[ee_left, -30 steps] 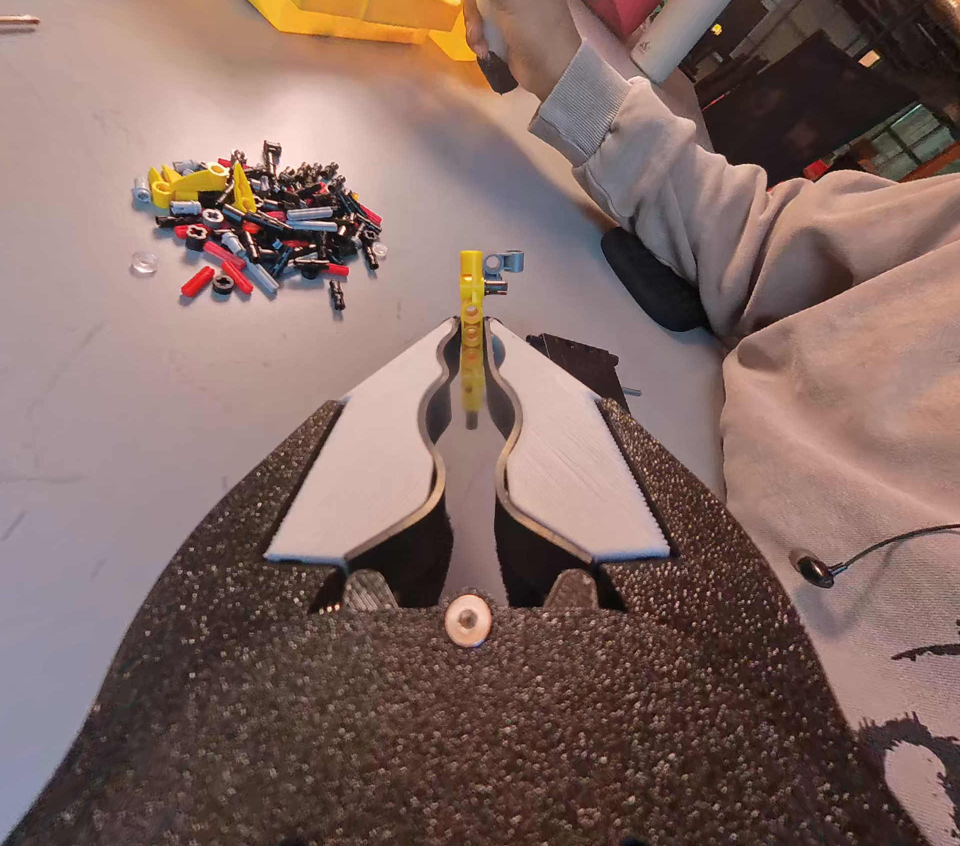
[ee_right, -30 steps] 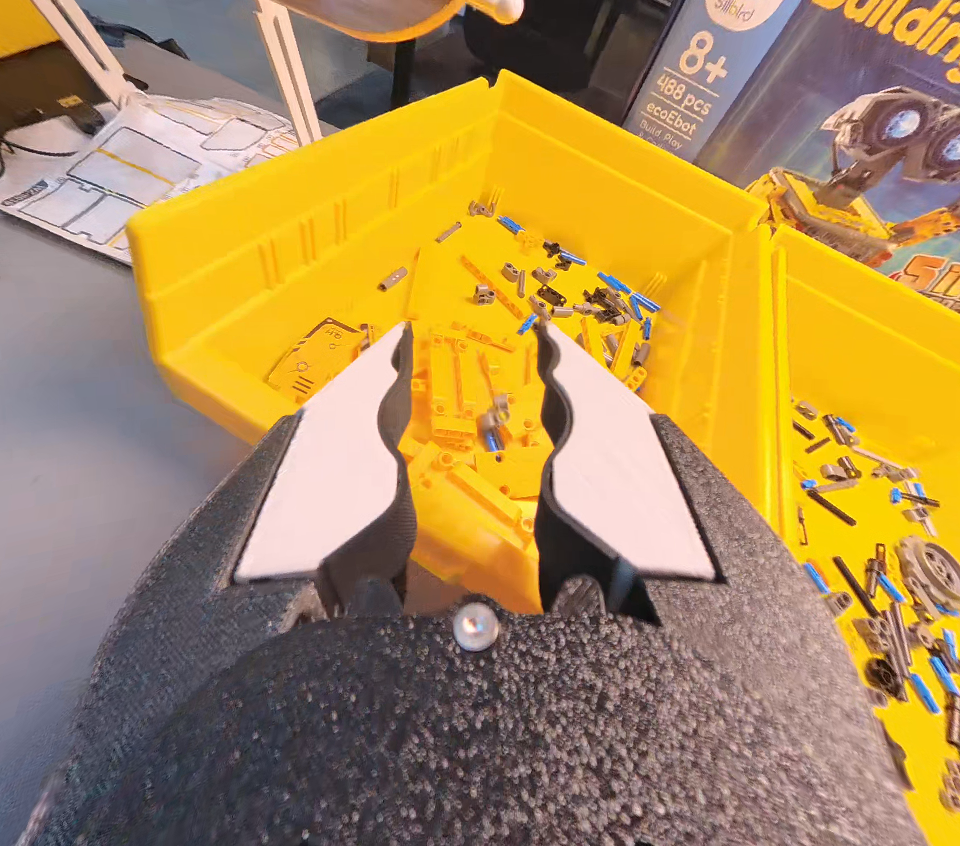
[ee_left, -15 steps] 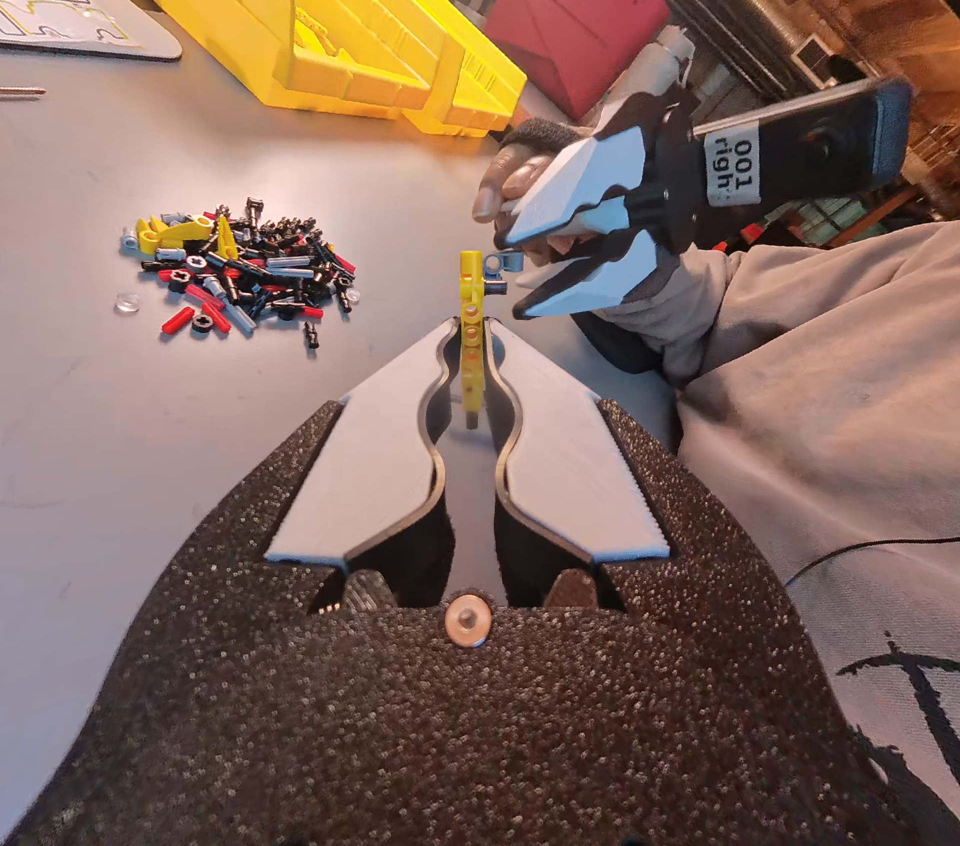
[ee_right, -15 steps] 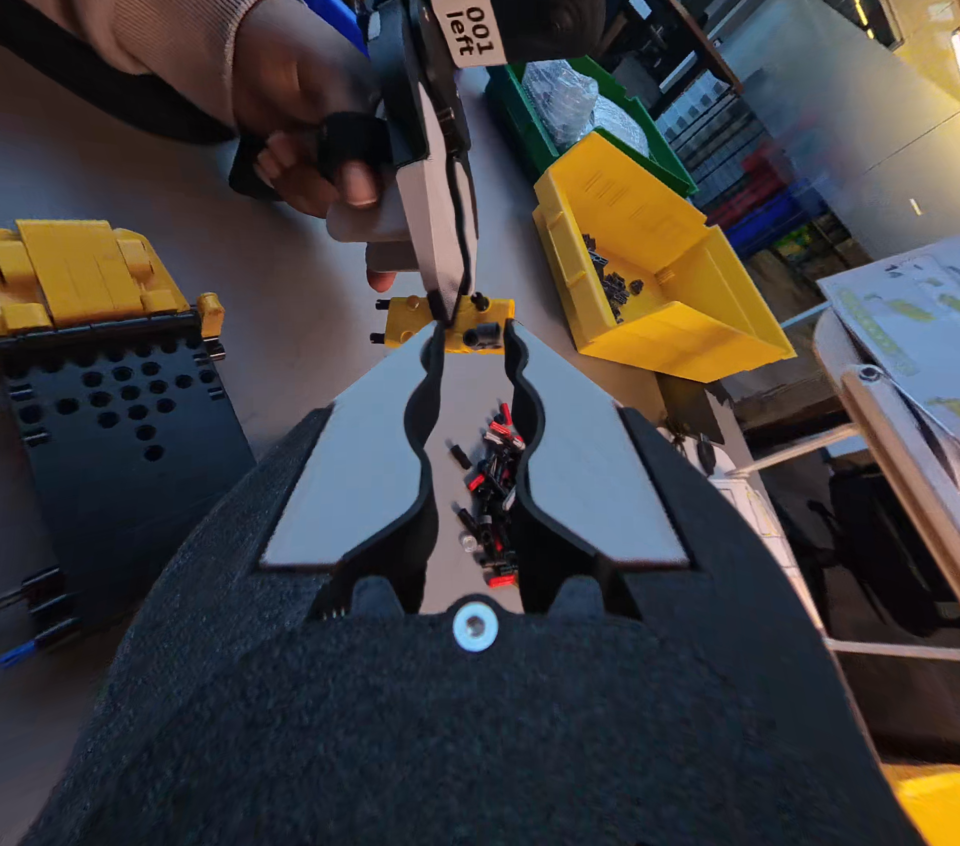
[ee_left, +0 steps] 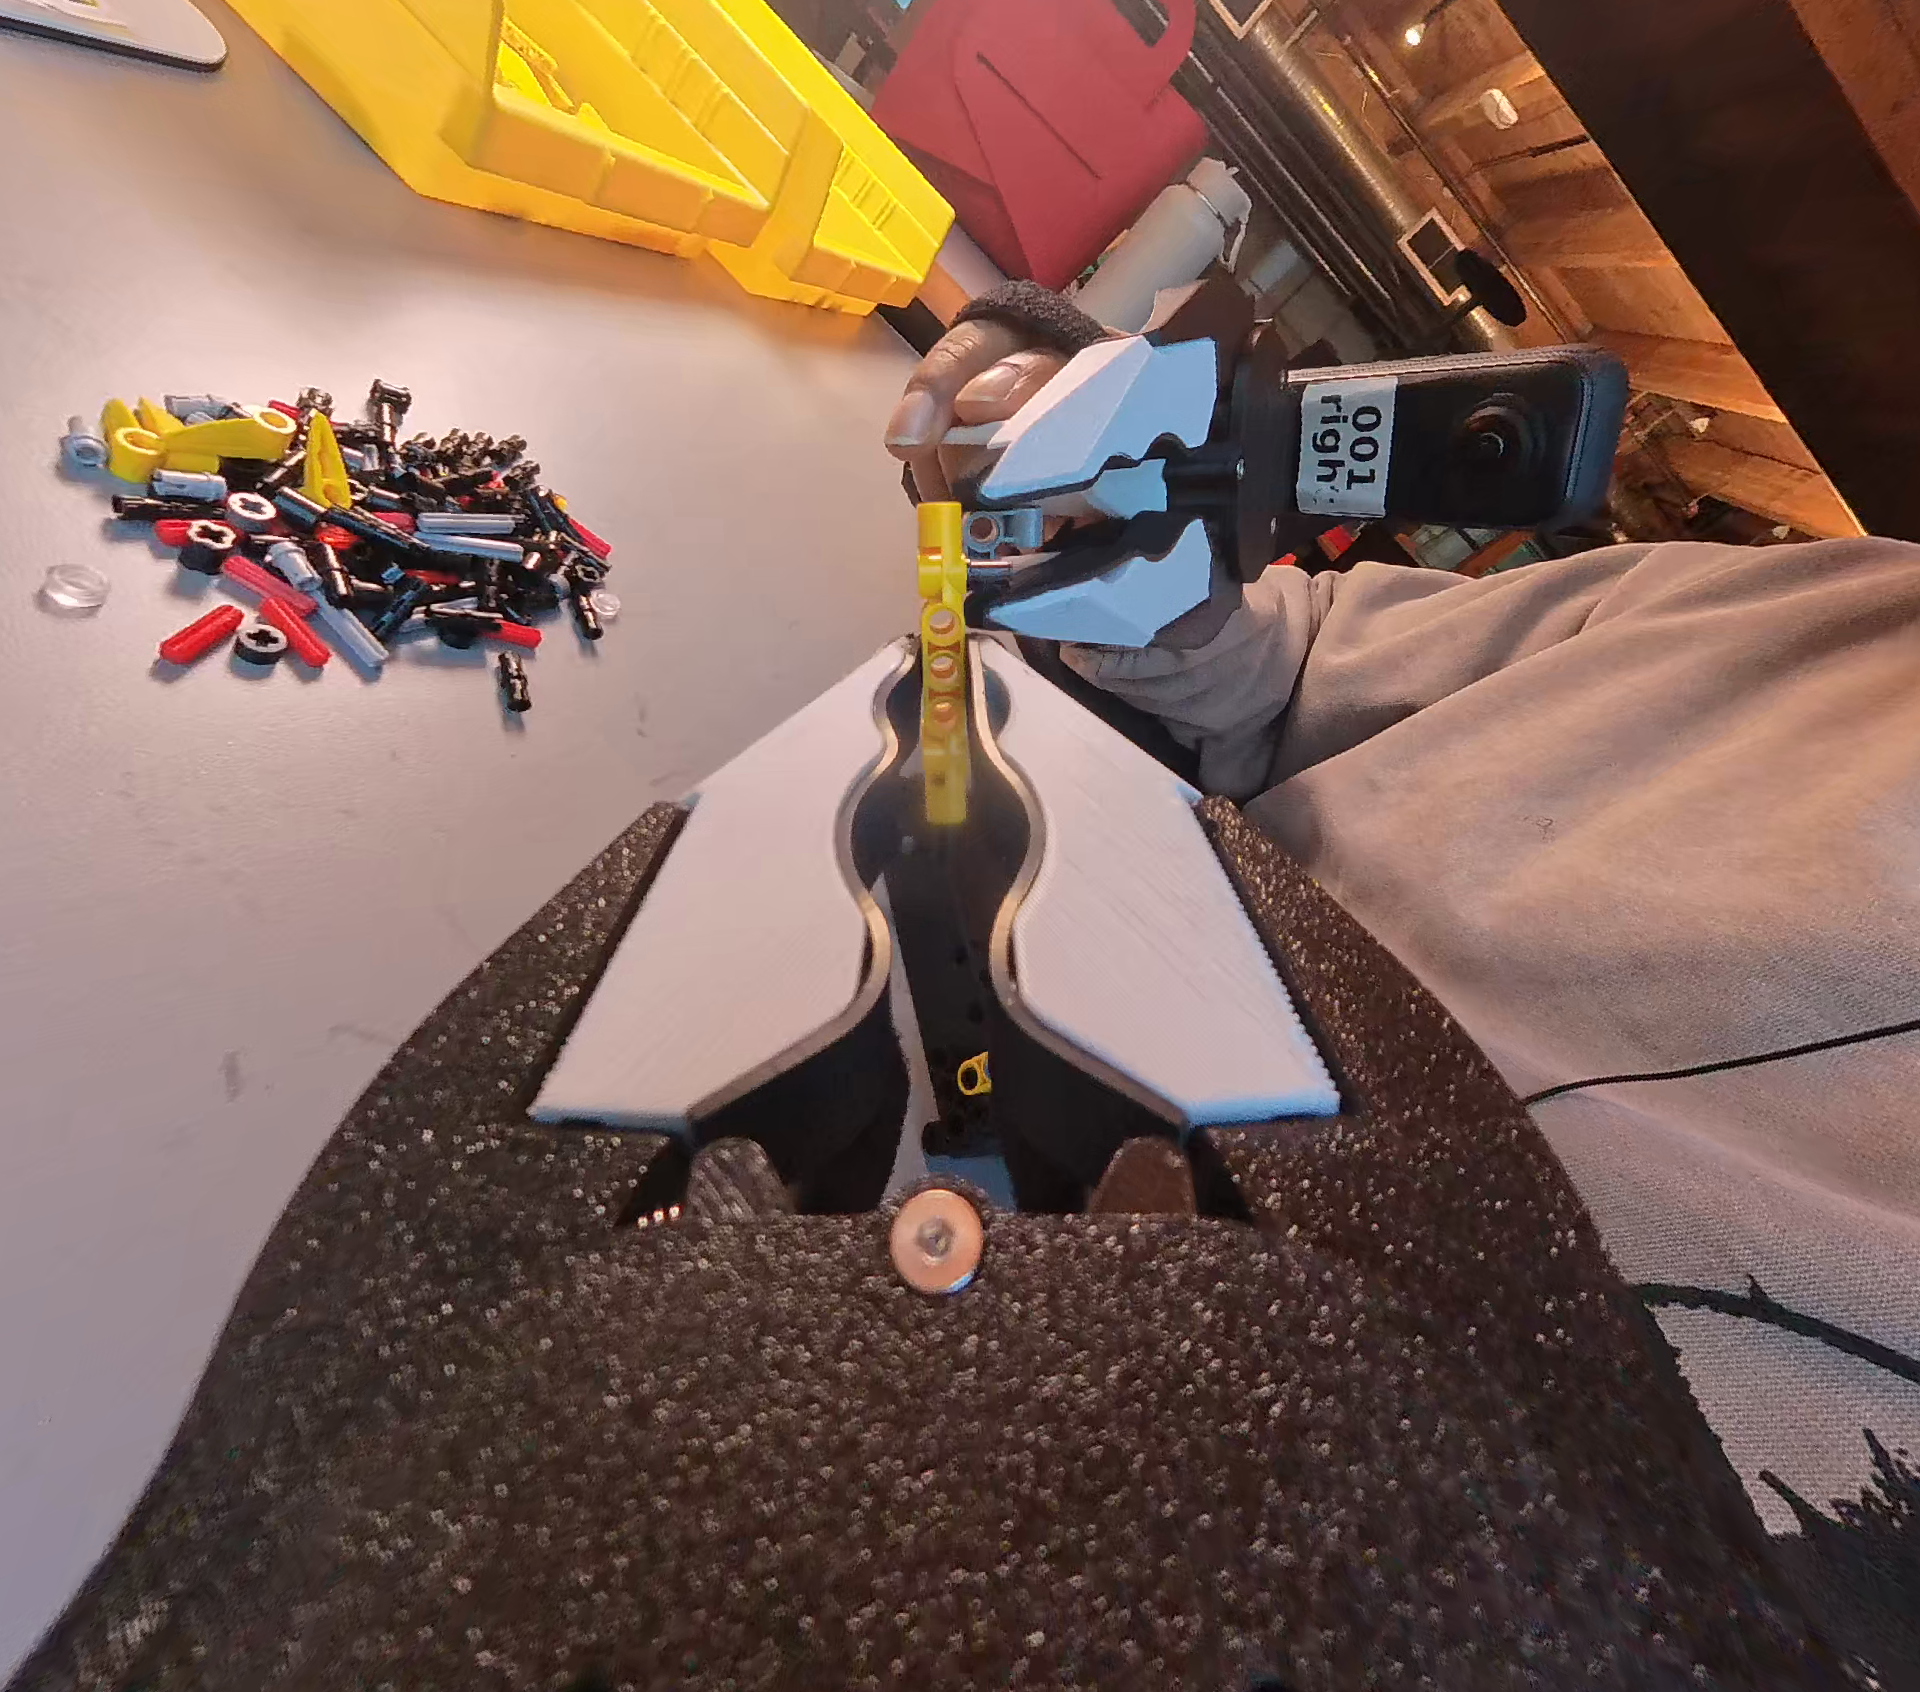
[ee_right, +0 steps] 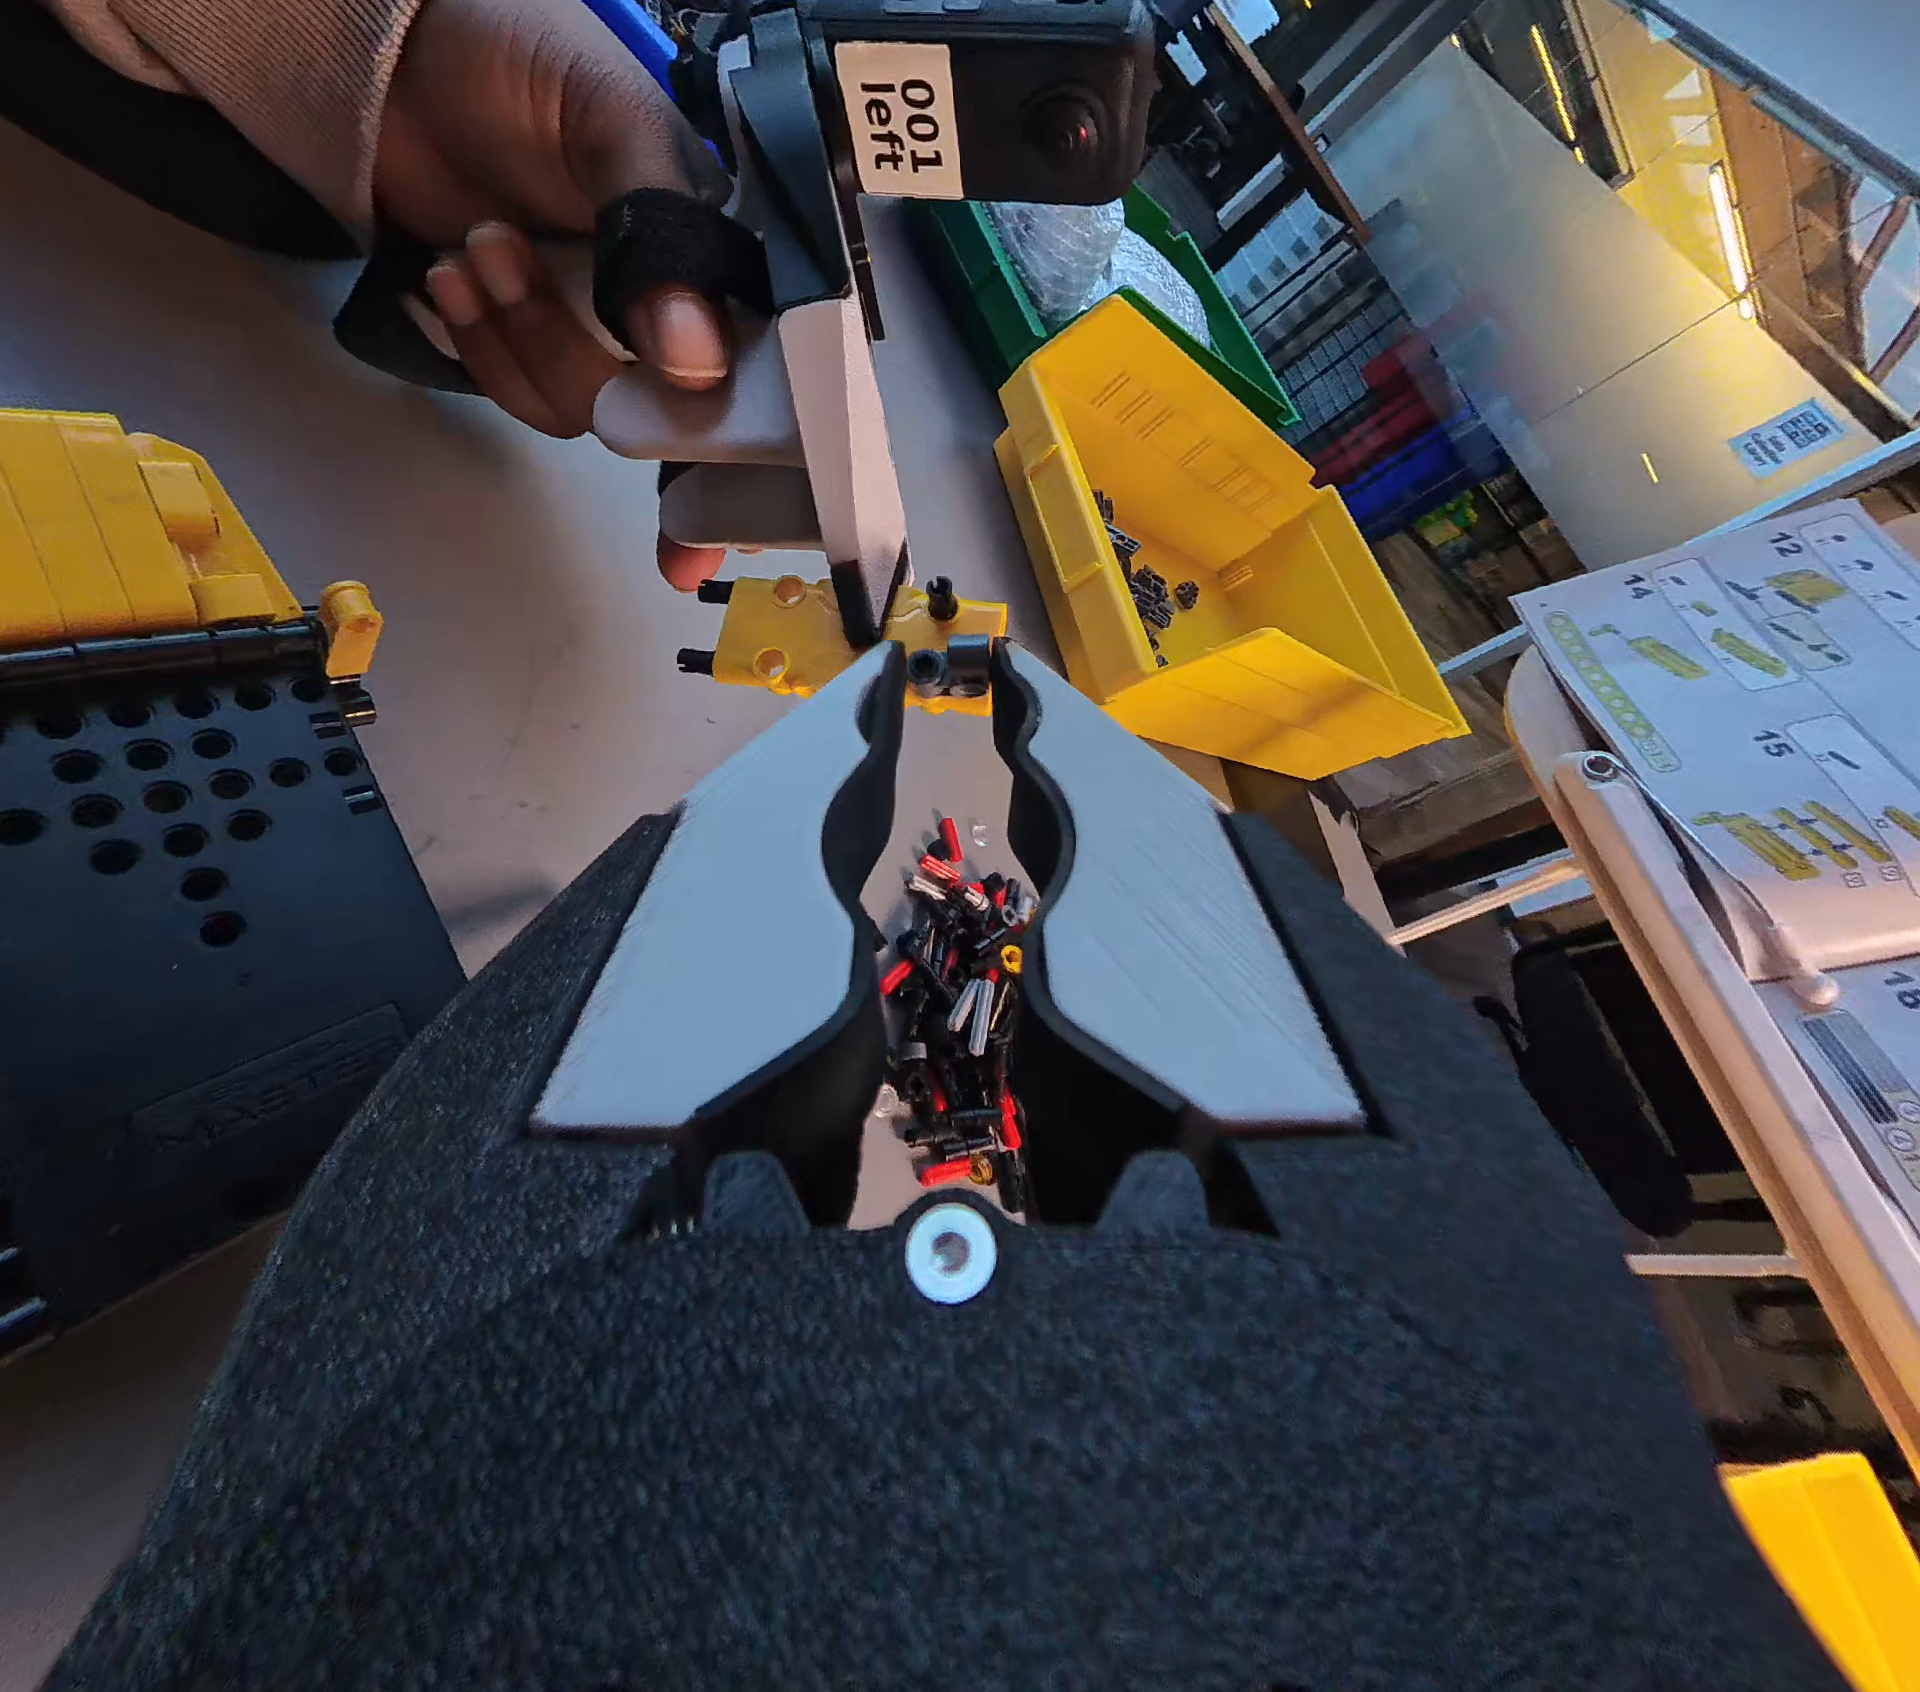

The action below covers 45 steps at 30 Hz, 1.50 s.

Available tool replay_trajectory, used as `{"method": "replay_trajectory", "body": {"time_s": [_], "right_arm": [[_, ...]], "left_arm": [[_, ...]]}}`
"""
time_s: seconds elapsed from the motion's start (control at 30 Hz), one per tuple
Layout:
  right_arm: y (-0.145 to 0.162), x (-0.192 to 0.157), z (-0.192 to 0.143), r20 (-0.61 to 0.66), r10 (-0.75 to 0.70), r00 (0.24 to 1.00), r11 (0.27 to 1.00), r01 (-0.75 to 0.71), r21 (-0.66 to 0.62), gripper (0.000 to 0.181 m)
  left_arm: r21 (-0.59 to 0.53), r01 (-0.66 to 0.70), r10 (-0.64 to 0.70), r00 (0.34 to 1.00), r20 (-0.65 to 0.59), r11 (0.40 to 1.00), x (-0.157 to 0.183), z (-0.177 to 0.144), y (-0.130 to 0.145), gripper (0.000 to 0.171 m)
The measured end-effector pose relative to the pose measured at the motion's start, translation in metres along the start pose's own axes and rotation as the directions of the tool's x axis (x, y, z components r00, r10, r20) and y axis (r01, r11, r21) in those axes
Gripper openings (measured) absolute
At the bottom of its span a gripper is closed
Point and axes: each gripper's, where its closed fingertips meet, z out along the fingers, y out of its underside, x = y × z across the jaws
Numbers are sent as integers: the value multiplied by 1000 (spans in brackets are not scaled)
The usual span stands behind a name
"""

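My left gripper [ee_left: 943, 655] is shut on a yellow holed panel piece [ee_left: 943, 707] and holds it upright above the grey table [ee_left: 260, 863]. The piece also shows in the right wrist view [ee_right: 790, 640], with black pins at its edges and the left gripper [ee_right: 868, 603] clamped on its middle. A small grey connector [ee_left: 1003, 530] sits on a pin at the piece's top end. My right gripper [ee_right: 945, 671] is shut on this connector [ee_right: 951, 668], one pad on each side. The right gripper [ee_left: 1023, 546] reaches in from the right in the left wrist view.
A pile of small black, red, grey and yellow pieces [ee_left: 343, 520] lies on the table at the left, with yellow bins [ee_left: 582, 84] behind. A black-and-yellow model [ee_right: 156, 759], a yellow bin [ee_right: 1195, 562] and an instruction booklet [ee_right: 1766, 707] surround the grippers. My two grippers' fingertips are within a few centimetres of each other.
My right gripper swung from the yellow bin to the piece in the left gripper, and its jaws narrowed onto the grey connector. The left gripper kept its grasp and tilted slightly.
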Motion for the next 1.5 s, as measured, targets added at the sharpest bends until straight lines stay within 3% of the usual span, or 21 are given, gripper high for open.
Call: {"method": "replay_trajectory", "body": {"time_s": [0.17,0.27,0.5,0.83,0.87,0.93,0.97,1.03,1.1,1.17,1.23,1.37,1.43,1.5], "right_arm": [[2,-1,0,23,26,999,1000,-26,1,14],[-2,-5,-1,52,63,997,998,-64,16,14],[-10,-4,-3,36,91,995,993,-93,66,14],[0,0,1,-119,-187,975,981,179,-77,12],[-22,-5,-4,-122,-181,976,981,188,46,12],[-58,-13,-7,-151,-245,958,960,261,99,12],[-54,-10,-5,-145,-222,964,968,236,87,13],[-27,11,-10,-149,-67,987,994,79,76,14],[-20,39,-25,-178,57,982,991,-34,129,14],[-1,75,-38,-245,159,956,983,-131,128,14],[37,117,-56,-357,253,899,968,-238,84,14],[149,191,-108,-646,210,734,916,-378,-131,14],[206,208,-132,-734,139,665,863,-444,-240,15],[248,207,-146,-766,107,634,794,-518,-319,26]], "left_arm": [[-3,14,-14,1000,-17,1000,0,1,2,6],[38,-29,29,999,-17,999,4,1,-6,20],[24,-50,52,997,-62,998,13,-1,-6,8],[47,-18,15,998,62,999,-11,2,-12,6],[53,-38,26,980,199,998,-38,-6,-13,6],[136,63,-85,983,163,989,-49,-21,-27,6],[132,17,-39,986,164,991,-43,-22,-32,6],[140,-20,3,993,122,990,-28,-17,-38,6],[136,-24,9,994,111,990,-23,-16,-37,6],[147,15,-29,995,94,989,-26,-18,-33,6],[158,49,-62,995,74,986,-28,-19,-30,6],[154,62,-69,997,40,986,-24,-16,-28,6],[151,75,-81,996,29,986,-24,-15,-26,6],[145,73,-78,997,24,987,-23,-13,-25,6]]}}
